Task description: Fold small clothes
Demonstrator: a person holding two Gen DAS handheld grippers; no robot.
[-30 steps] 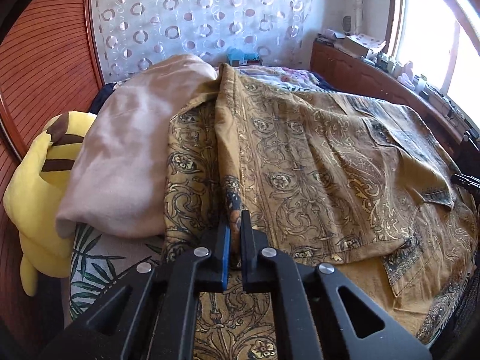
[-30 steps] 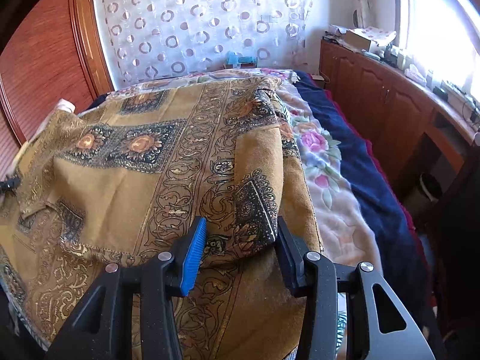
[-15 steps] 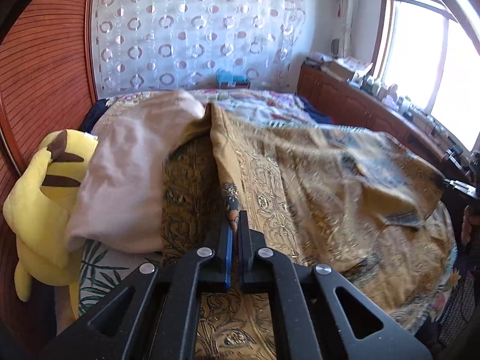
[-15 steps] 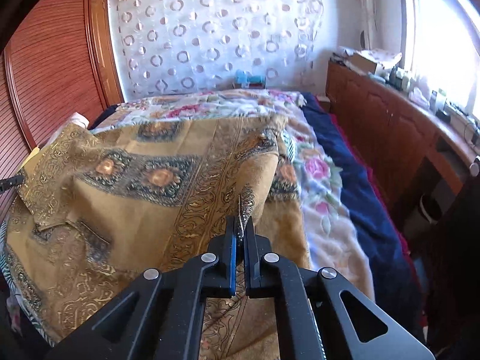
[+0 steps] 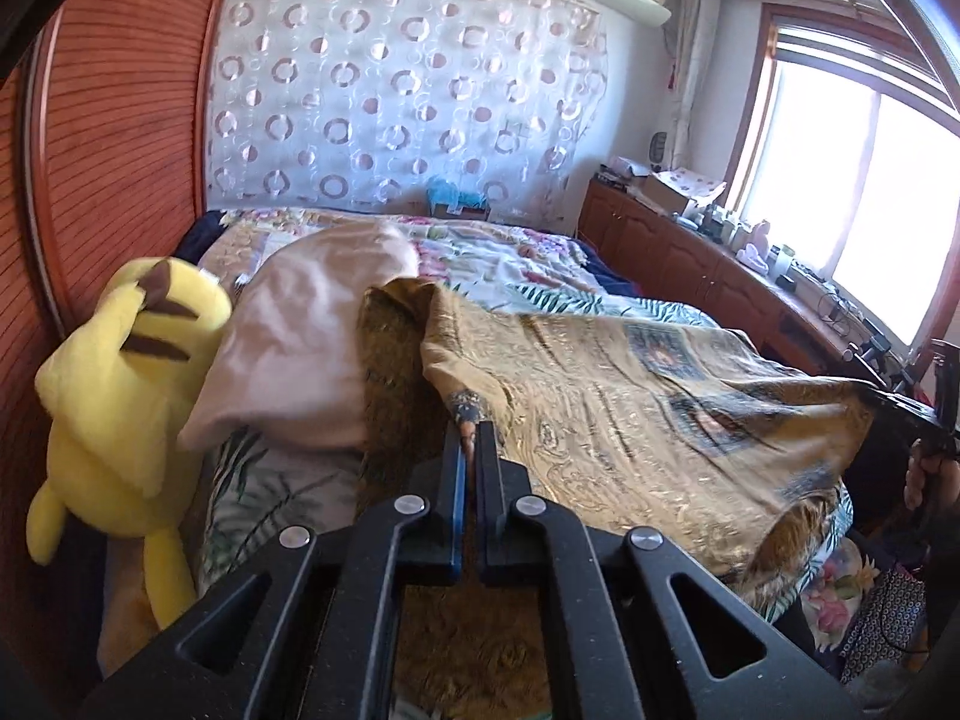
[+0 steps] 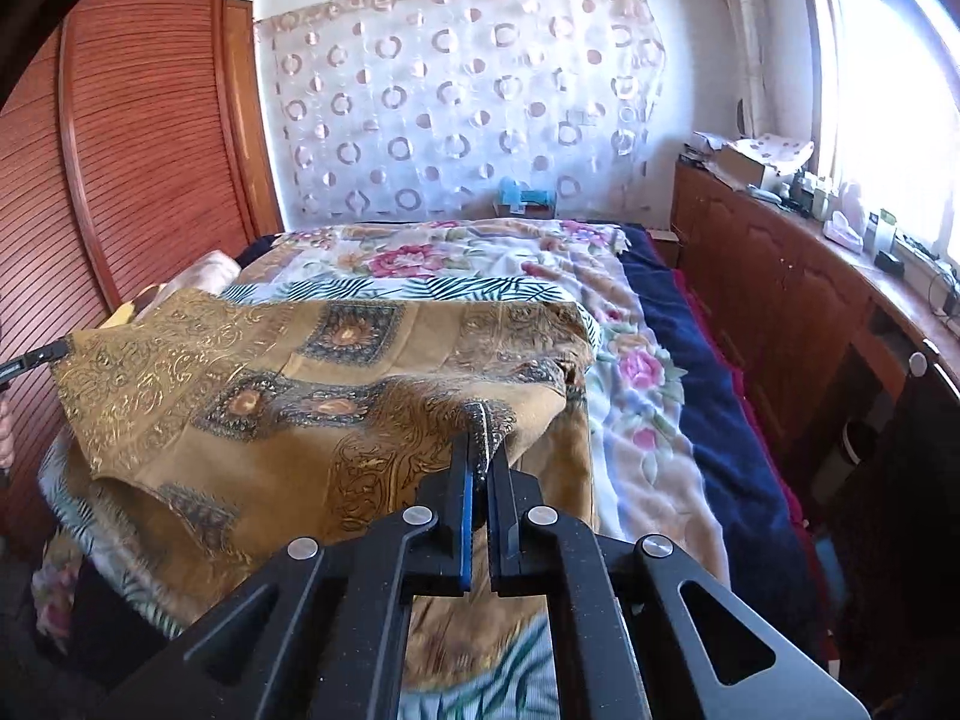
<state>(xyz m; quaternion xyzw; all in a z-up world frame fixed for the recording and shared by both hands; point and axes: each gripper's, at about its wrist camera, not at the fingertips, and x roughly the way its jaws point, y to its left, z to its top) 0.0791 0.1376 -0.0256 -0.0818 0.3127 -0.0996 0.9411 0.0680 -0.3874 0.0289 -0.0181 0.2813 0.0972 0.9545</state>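
Left wrist view: your left claw (image 5: 470, 441) is pinched tight on a corner of the gold cloth (image 5: 630, 396), no gap between the jaws. Right wrist view: your right claw (image 6: 480, 441) is clamped the same way on the other near corner of the cloth (image 6: 288, 408).

Cloth sits lifted over the near end of the bed (image 6: 660, 396), strung between the two claws. The held edge is the long axis, running left-right across the bed. Everything else hangs or drapes away on the far side, toward the curtain (image 6: 456, 102).

So the fold direction looks like straight away from you: carry both corners far, level, together. Neither claw is nearer; they share the edge.

Watch the left side. The pillow (image 5: 300, 354) lies just beside the cloth's far left end, plush toy (image 5: 132, 384) left of that. Cloth could snag there.
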